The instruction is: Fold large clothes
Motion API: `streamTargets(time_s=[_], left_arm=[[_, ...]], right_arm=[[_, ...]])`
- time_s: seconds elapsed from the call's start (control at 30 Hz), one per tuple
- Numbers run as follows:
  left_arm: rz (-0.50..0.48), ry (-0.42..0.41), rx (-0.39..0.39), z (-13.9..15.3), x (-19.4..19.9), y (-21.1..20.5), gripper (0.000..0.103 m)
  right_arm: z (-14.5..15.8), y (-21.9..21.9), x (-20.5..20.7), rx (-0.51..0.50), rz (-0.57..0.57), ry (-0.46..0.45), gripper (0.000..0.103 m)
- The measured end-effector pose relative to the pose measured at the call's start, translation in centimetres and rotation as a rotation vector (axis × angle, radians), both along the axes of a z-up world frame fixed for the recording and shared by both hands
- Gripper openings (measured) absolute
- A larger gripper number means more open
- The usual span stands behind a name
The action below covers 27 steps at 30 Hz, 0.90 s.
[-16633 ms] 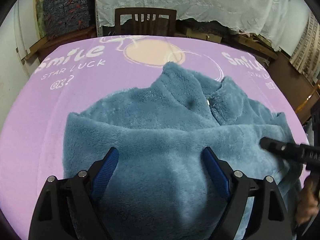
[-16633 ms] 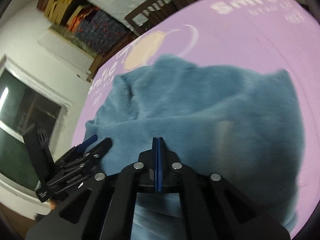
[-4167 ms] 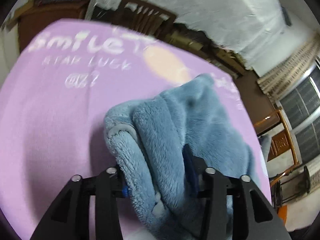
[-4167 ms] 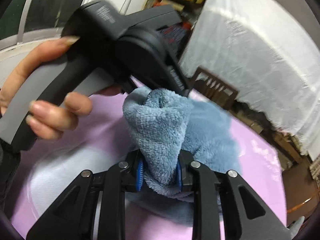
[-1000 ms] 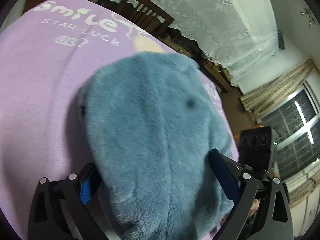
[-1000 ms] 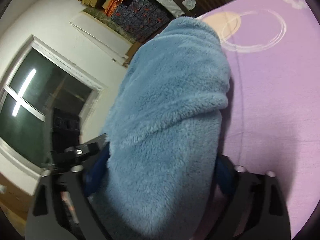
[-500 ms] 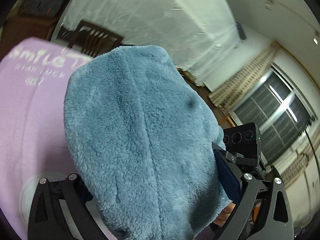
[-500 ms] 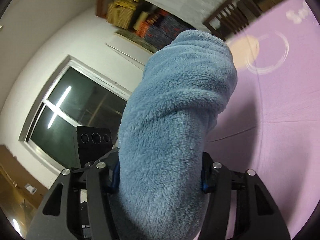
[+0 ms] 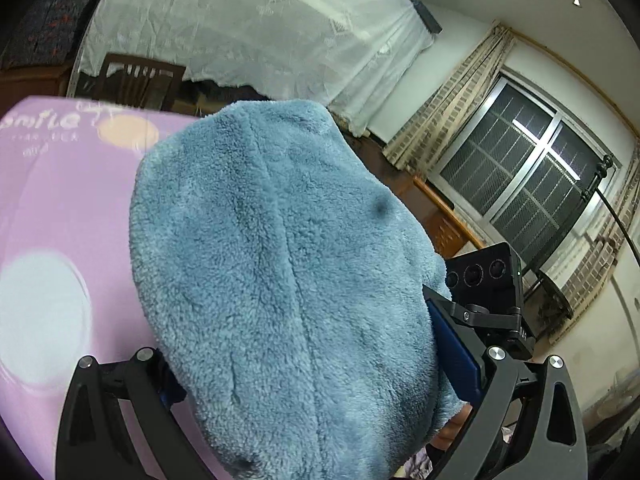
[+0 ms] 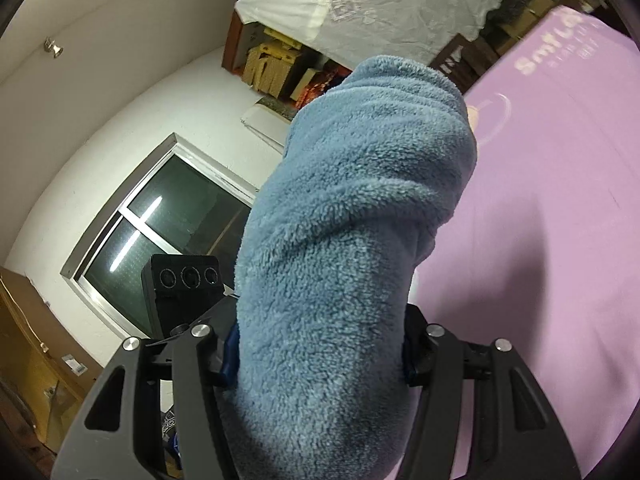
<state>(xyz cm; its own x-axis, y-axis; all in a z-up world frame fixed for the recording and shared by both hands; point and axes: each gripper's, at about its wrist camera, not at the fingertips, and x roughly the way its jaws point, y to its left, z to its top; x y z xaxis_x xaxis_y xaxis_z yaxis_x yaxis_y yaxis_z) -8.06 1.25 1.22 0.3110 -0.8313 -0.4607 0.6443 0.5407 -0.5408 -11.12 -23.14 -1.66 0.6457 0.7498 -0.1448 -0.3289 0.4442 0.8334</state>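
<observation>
The left gripper (image 9: 308,368) has its jaws spread wide, each pressing a flank of the folded blue fleece garment (image 9: 280,264) bundled between them. The right gripper (image 10: 316,344) likewise clamps its jaws on the garment's sides. The bundle rises ahead of both, lifted off the purple-covered desk (image 9: 60,208) lying below and beyond. A wooden chair (image 9: 136,76) stands past the desk's far edge.
</observation>
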Motion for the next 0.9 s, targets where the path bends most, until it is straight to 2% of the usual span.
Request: streamTargets(time_s=[0.07, 0.23, 0.33, 0.4, 0.5, 0.57, 0.63, 0.77, 0.9], left_arm=[[-0.004, 0.025, 0.019, -1.6, -0.1, -1.0, 0.1], [-0.01, 0.091, 0.096, -5.9, 0.7, -3.5, 0.1], [0.007, 0.168, 0.189, -9.5, 2.3, -5.3, 0.1], [0.008, 0.18, 0.215, -10.7, 2.5, -5.8, 0.1], [0.02, 0.118, 0.273, -10.3, 1.9, -6.3, 0.1], [0.022, 0.123, 0.28, -10.7, 2.0, -6.3, 0.1], [0.024, 0.138, 0.273, -10.8, 1.8, -6.3, 0.1], [0.064, 0.136, 0.296, -10.4, 1.3, -5.4, 0.1], [0.156, 0.076, 0.352, -8.6, -0.5, -3.8, 0.1]], right_arm=[[-2.0, -1.0, -1.7, 0.016, -0.007, 0.024, 0.057], [-6.9, -3.0, -2.0, 0.02, -0.035, 0.131, 0.057], [-9.2, -3.9, -2.0, -0.063, -0.086, 0.224, 0.058], [-10.5, -4.2, -2.2, -0.115, -0.101, 0.27, 0.059], [-10.5, -4.1, -2.4, -0.191, -0.106, 0.268, 0.066], [-10.2, -3.8, -2.3, -0.274, -0.127, 0.268, 0.075], [-10.1, -3.7, -2.4, -0.302, -0.141, 0.272, 0.08], [-9.3, -3.2, -3.2, -0.381, -0.183, 0.267, 0.085], [-6.0, -2.5, -5.2, -0.529, -0.293, 0.219, 0.086]])
